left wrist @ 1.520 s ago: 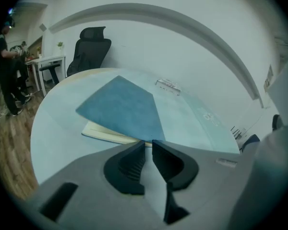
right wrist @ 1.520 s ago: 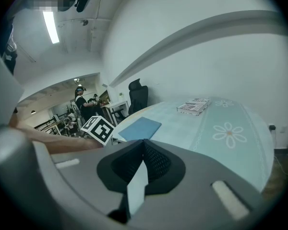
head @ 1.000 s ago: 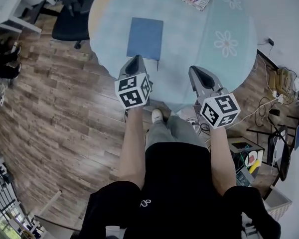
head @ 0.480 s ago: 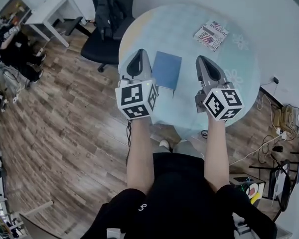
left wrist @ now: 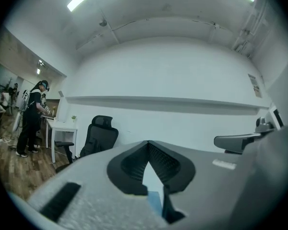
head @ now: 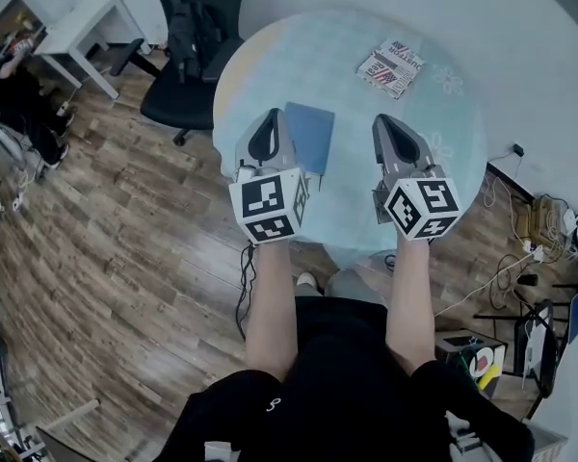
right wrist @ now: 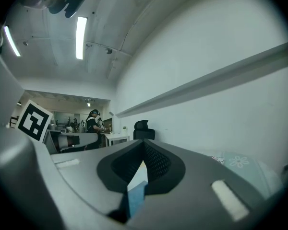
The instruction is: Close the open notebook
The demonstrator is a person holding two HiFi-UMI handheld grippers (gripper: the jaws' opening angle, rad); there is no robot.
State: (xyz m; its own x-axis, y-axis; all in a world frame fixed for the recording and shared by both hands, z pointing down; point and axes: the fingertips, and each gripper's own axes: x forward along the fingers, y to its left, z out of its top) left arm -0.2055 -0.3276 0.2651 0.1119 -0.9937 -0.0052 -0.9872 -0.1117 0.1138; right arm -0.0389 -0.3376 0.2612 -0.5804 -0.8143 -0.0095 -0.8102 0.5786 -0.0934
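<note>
While both grippers are hovering over the near side of the one round table (head: 352, 200), the left gripper (head: 270, 115) and the right gripper (head: 386, 123) are each holding their jaws closed tip to tip with nothing between them. One blue notebook (head: 314, 133), its cover shut, is lying flat on the table between the two grippers, the left gripper masking its left edge, and one folded magazine (head: 392, 65) is lying well apart toward the far edge. One black office chair (head: 188, 46) is standing at the table's far left side and one white desk (head: 77, 22) beyond it.
</note>
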